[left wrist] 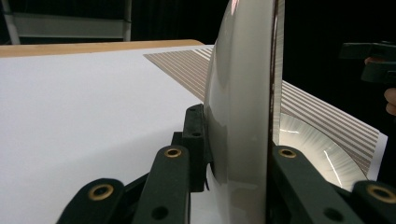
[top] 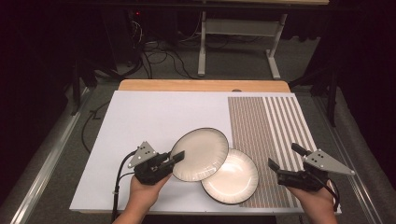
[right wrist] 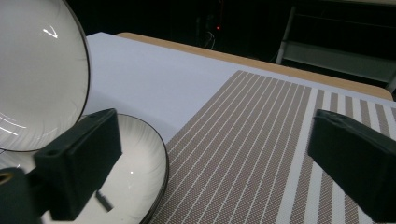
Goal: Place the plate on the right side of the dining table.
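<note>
Our left gripper (top: 176,159) pinching the raised plate (top: 201,154) rim at lower centre, contact partly hidden; right gripper (top: 285,158) jaws spread, empty.

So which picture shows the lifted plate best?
The high view: the whole round lifted plate shows, tilted over the lower plate, its rim in the left tongs. The left gripper view shows it edge-on; the right gripper view shows part of it.

Plates: glossy glazed ceramic, upper plate (top: 200,154) and lower plate (top: 232,177). Table cover (top: 154,116) matt paper; far edge (top: 201,85) bare wood. Gripper pads matt black plastic.
</note>
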### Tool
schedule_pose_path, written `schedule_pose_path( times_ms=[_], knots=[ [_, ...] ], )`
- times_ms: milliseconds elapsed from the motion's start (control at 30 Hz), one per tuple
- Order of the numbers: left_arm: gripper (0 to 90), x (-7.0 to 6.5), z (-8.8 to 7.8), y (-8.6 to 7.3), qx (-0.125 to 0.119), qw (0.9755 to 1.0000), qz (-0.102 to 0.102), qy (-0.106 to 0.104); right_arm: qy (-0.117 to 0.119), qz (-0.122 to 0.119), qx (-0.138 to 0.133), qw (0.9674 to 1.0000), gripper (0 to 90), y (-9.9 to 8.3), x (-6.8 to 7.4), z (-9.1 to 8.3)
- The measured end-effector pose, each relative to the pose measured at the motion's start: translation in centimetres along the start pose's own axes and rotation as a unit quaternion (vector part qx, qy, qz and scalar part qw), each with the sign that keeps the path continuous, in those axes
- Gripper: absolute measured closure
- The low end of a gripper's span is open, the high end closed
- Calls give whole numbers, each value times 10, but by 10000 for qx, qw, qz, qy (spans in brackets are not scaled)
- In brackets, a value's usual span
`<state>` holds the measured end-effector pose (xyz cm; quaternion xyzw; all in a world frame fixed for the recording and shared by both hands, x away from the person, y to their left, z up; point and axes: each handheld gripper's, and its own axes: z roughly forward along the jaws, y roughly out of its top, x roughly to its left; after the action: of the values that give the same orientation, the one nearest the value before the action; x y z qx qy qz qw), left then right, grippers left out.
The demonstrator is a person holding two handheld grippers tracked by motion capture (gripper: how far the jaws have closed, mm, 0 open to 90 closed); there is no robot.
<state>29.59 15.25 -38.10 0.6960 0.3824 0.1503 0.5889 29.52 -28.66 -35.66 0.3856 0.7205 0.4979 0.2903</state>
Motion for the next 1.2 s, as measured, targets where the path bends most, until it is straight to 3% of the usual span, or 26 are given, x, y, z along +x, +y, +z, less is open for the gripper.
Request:
schedule_pose_path(
  times_ms=[300, 633, 1200],
  knots=[
    [753, 5, -7, -1, 76, 9995, 291, 19, -24, 24, -77, 10000, 5, -4, -9, -2],
    [753, 2, -10, 2, 164, 9982, 572, 9, 16, -66, -167, 9998, 6, -1, -4, -3],
    [756, 5, -11, 2, 222, 9980, 594, -66, 545, -307, -98, 9980, 10, 28, 30, 24]
  ],
)
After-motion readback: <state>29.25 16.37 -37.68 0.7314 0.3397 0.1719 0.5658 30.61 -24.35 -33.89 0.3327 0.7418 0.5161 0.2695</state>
